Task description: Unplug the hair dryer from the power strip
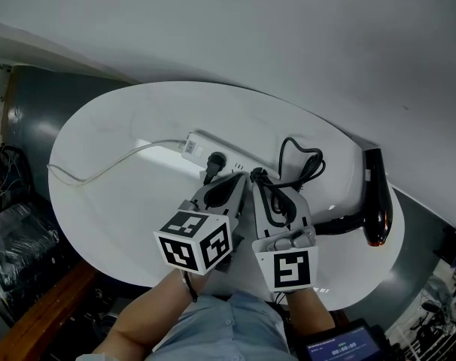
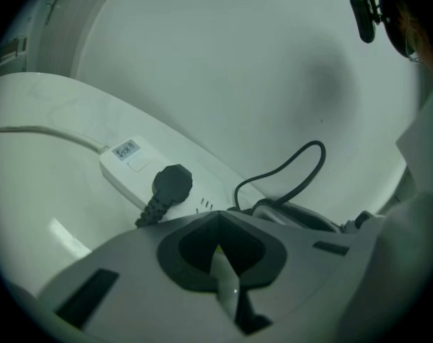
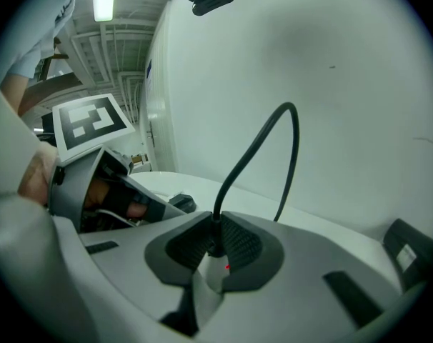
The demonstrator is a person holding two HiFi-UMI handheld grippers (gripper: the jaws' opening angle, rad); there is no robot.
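"Two things: what is the right gripper point(image 3: 215, 247) on, and where's the plug point(image 2: 172, 184)?"

"Its jaws pinch the hair dryer's black cord point(image 3: 241, 159). The plug sits in the power strip point(image 2: 127, 163), just beyond the left gripper point(image 2: 216, 219)."

"And that one's jaws?"

"Pressed together, nothing between. The hair dryer point(image 1: 376, 194) lies well off to the right on the white table point(image 1: 100, 201)."
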